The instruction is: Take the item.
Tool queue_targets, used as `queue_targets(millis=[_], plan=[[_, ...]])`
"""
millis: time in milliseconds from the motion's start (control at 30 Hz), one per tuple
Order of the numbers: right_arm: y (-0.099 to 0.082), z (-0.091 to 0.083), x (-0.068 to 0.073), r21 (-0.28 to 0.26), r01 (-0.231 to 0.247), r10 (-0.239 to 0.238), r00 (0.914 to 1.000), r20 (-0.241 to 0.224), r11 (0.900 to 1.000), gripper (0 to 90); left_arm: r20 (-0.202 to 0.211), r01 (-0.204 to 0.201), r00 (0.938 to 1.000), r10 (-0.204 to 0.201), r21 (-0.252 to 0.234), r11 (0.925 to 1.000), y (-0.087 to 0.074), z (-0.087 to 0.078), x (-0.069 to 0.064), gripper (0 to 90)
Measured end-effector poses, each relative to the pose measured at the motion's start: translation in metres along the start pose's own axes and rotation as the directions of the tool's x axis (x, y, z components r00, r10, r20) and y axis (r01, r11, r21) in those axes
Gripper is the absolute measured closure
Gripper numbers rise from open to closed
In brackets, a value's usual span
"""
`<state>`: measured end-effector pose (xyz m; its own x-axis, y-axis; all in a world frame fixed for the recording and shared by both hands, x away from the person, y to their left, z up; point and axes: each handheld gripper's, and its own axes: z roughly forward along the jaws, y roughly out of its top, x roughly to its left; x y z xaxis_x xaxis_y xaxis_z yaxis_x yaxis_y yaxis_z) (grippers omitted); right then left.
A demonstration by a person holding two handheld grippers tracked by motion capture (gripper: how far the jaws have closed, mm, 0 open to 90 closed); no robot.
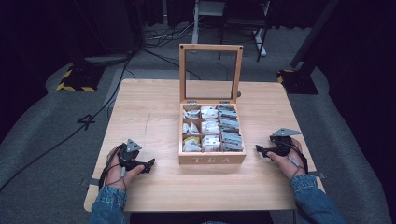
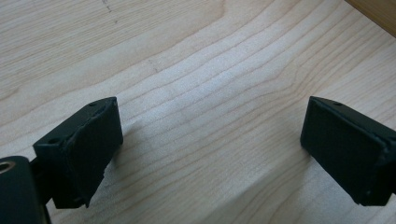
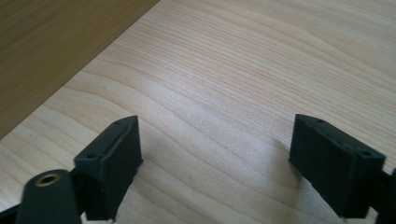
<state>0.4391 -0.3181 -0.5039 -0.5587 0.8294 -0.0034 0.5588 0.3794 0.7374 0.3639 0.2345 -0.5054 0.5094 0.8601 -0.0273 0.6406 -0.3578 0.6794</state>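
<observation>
A wooden tea box (image 1: pixel 212 158) marked TEA stands near the middle of the table (image 1: pixel 149 116), its windowed lid (image 1: pixel 210 72) raised upright at the back. Its compartments hold several tea bags (image 1: pixel 210 127) in white and grey wrappers. My left gripper (image 1: pixel 148 165) rests on the table to the left of the box, open, with bare wood between its jaws (image 2: pixel 210 135). My right gripper (image 1: pixel 259 149) rests to the right of the box, also open and holding nothing (image 3: pixel 215 149). A side wall of the box (image 3: pixel 56 51) lies close to the right gripper.
Bare wood lies left, right and in front of the box. Around the table are grey floor, cables (image 1: pixel 112 88), stand bases with yellow-black tape (image 1: pixel 74 79) and chair legs (image 1: pixel 233 28) behind.
</observation>
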Motion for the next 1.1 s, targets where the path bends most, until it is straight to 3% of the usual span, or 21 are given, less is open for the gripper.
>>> queue_targets(millis=[267,600,767,1100], plan=[[0.002,-0.004,0.001,-0.012,0.007,-0.007,0.9989,-0.047,0.9999,36.7,0.016,-0.026,0.9995,0.026,0.001,0.9997,0.001,0.001,0.002,6.3],[0.020,-0.023,0.008,-0.049,-0.022,0.015,0.9912,-0.131,0.9986,36.1,0.018,-0.024,0.9996,0.024,0.001,0.9997,0.001,0.001,0.002,6.0],[0.037,-0.044,0.013,-0.065,0.011,-0.024,0.9809,-0.193,0.9978,39.8,0.017,-0.022,0.9996,0.022,0.001,0.9998,0.001,0.001,0.002,5.8],[0.056,-0.070,0.023,-0.123,-0.011,-0.015,0.9773,-0.211,0.9923,43.2,0.013,-0.032,0.9994,0.032,0.003,0.9995,0.002,0.001,0.002,5.4]])
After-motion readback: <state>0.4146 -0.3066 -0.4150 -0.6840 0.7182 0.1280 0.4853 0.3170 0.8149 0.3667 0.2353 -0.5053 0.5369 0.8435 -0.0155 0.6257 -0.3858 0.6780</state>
